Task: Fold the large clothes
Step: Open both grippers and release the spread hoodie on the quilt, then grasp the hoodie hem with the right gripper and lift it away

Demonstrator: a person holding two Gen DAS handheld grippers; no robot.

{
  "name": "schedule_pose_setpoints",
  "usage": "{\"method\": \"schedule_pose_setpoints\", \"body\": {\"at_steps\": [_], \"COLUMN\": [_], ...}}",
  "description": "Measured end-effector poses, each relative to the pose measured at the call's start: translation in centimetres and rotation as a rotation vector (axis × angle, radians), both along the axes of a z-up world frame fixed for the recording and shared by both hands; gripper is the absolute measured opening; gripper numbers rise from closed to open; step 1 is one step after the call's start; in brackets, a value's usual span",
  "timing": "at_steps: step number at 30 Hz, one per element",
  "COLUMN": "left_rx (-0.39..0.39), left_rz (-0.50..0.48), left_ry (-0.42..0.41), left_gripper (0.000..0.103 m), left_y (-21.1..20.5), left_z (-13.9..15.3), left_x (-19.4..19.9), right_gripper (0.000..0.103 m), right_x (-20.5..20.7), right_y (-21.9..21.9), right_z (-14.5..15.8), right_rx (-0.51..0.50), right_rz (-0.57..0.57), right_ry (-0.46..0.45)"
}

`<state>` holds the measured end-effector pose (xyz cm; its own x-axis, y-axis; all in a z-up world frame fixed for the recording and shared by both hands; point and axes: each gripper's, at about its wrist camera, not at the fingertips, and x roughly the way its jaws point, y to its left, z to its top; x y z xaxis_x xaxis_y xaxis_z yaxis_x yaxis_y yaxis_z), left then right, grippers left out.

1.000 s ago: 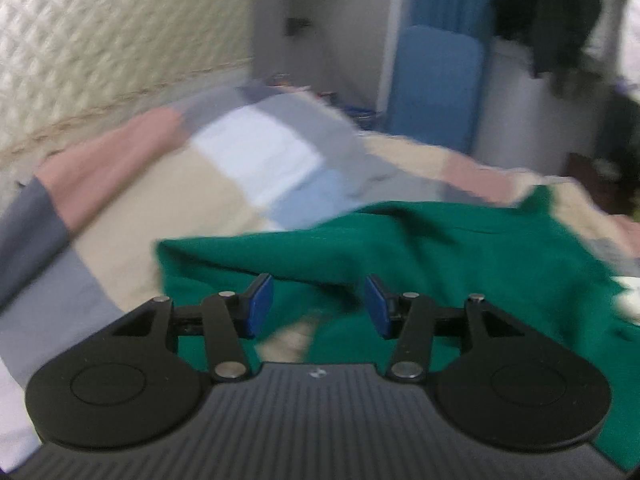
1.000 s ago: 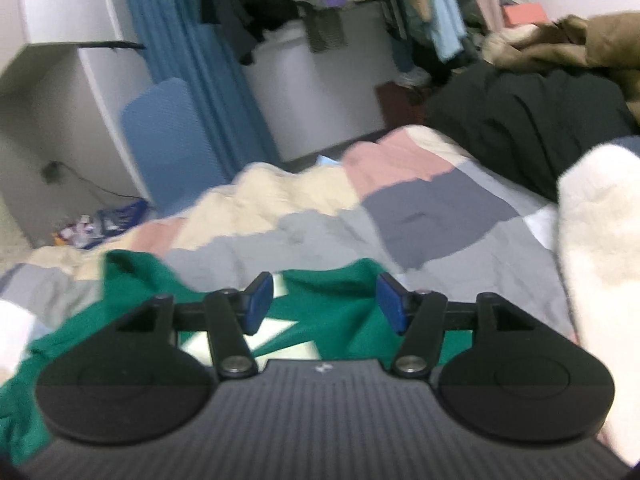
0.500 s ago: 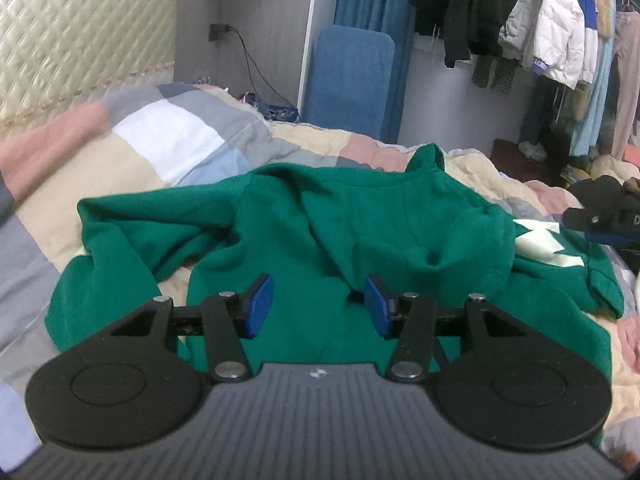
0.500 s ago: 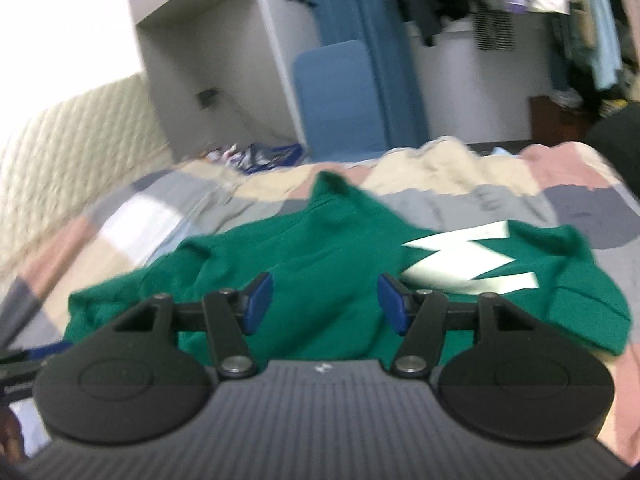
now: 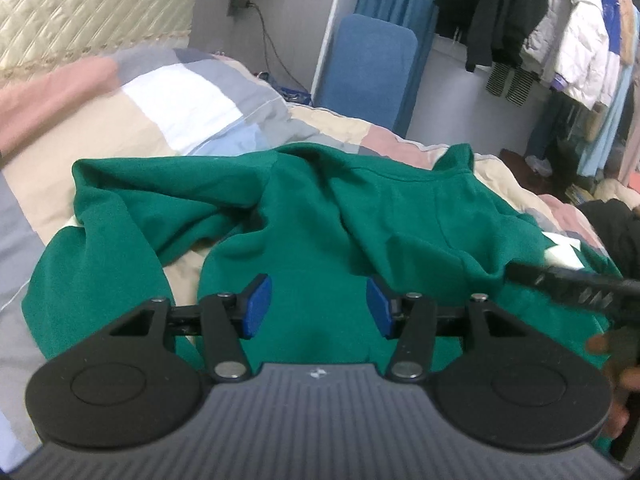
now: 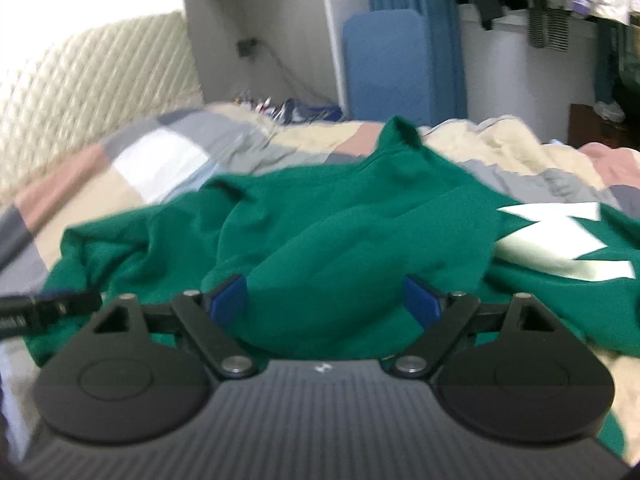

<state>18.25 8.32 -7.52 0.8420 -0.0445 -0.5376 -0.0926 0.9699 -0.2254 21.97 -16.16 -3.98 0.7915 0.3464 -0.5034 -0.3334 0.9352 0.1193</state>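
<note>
Green sweatshirt (image 5: 320,216) lies crumpled on the patchwork quilt (image 5: 120,120) — white zigzag print at 3 o'clock. Left gripper (image 5: 316,308) and right gripper (image 6: 324,300) hover over it, jaws opening, grasping nothing.

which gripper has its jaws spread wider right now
The right gripper: its jaws are opening, blue pads set farther apart than the left gripper's, over the green sweatshirt.

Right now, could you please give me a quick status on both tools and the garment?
Left tool opening, empty. Right tool opening wide, empty. Green top crumpled on the quilt, unfolded. Nothing in the way.
</note>
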Motion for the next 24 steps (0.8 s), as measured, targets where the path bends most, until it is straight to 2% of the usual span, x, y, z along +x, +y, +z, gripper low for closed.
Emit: {"method": "schedule_pose_setpoints", "body": {"at_steps": [5, 10, 11, 12, 13, 14, 16, 18, 21, 24], "left_rx": [-0.057, -0.058, -0.063, -0.072, -0.075, -0.075, -0.086, -0.119, -0.134, -0.179], "left_rz": [0.021, 0.031, 0.032, 0.031, 0.031, 0.034, 0.039, 0.037, 0.044, 0.044], "left_ry": [0.012, 0.031, 0.033, 0.035, 0.038, 0.039, 0.042, 0.053, 0.076, 0.090], "left_gripper": [0.063, 0.063, 0.063, 0.063, 0.063, 0.063, 0.064, 0.064, 0.064, 0.063], "left_y": [1.3, 2.0, 2.2, 2.4, 2.5, 2.5, 2.7, 3.1, 3.8, 4.6], "left_z": [-0.8, -1.6, -1.8, -2.0, -2.1, -2.2, -2.4, -3.1, -4.2, -4.9], "left_x": [1.3, 2.2, 2.3, 2.5, 2.8, 2.8, 3.2, 3.7, 4.4, 5.3], "right_gripper": [0.086, 0.087, 0.085, 0.081, 0.072, 0.056, 0.035, 0.030, 0.025, 0.020], "right_x": [2.7, 6.1, 6.5, 6.8, 7.1, 7.5, 8.6, 10.2, 13.0, 17.9], "right_y": [3.9, 6.2, 6.6, 6.9, 7.3, 7.6, 7.9, 8.2, 9.0, 9.7], "right_z": [-3.4, -6.6, -6.8, -6.9, -6.9, -6.7, -5.8, -4.1, -1.0, 2.7], "right_rx": [-0.107, -0.168, -0.175, -0.187, -0.203, -0.222, -0.238, -0.246, -0.286, -0.302], "right_rz": [0.030, 0.030, 0.035, 0.045, 0.055, 0.058, 0.055, 0.054, 0.060, 0.018], "right_ry": [0.036, 0.105, 0.107, 0.107, 0.107, 0.103, 0.101, 0.088, 0.000, -0.064]}}
